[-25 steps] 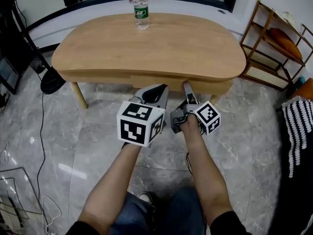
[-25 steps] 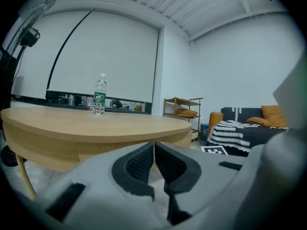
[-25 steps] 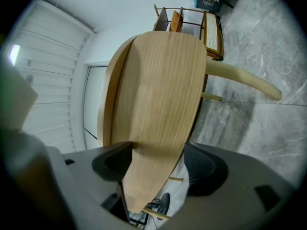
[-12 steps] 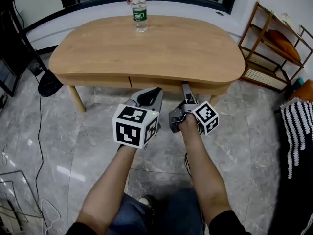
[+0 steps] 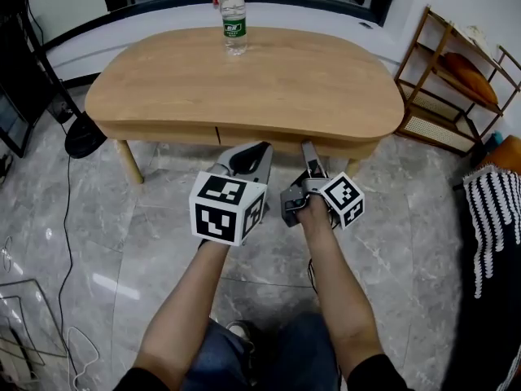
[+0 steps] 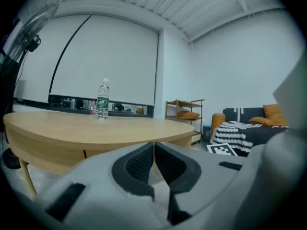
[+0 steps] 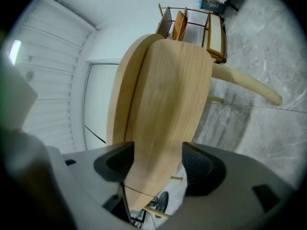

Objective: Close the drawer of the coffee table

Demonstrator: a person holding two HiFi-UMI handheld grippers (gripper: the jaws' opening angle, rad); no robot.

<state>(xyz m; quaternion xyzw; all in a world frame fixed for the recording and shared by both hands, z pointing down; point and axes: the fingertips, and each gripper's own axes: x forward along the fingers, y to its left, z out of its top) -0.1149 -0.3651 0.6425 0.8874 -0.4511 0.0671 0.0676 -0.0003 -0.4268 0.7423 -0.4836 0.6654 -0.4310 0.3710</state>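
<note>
The oval wooden coffee table (image 5: pixel 244 72) stands ahead, and its drawer front (image 5: pixel 285 139) looks flush under the top. My right gripper (image 5: pixel 308 147), rolled on its side, holds its tips at that drawer front. Its jaws have just been closing a little but still stand apart. In the right gripper view the drawer front (image 7: pixel 168 95) fills the gap ahead of the right gripper (image 7: pixel 158 159), and nothing is clamped. My left gripper (image 5: pixel 256 148) hovers beside it, short of the table. Seen in its own view, the left gripper (image 6: pixel 154 145) is shut and holds nothing.
A water bottle (image 5: pixel 234 19) stands at the table's far edge. A wooden shelf rack (image 5: pixel 456 80) is at the right, with a striped blanket (image 5: pixel 496 210) in front of it. A black fan base (image 5: pixel 85 137) and a cable (image 5: pixel 69 218) lie on the marble floor at the left.
Both grippers keep their places in front of the table. Only the head view has shifted slightly.
</note>
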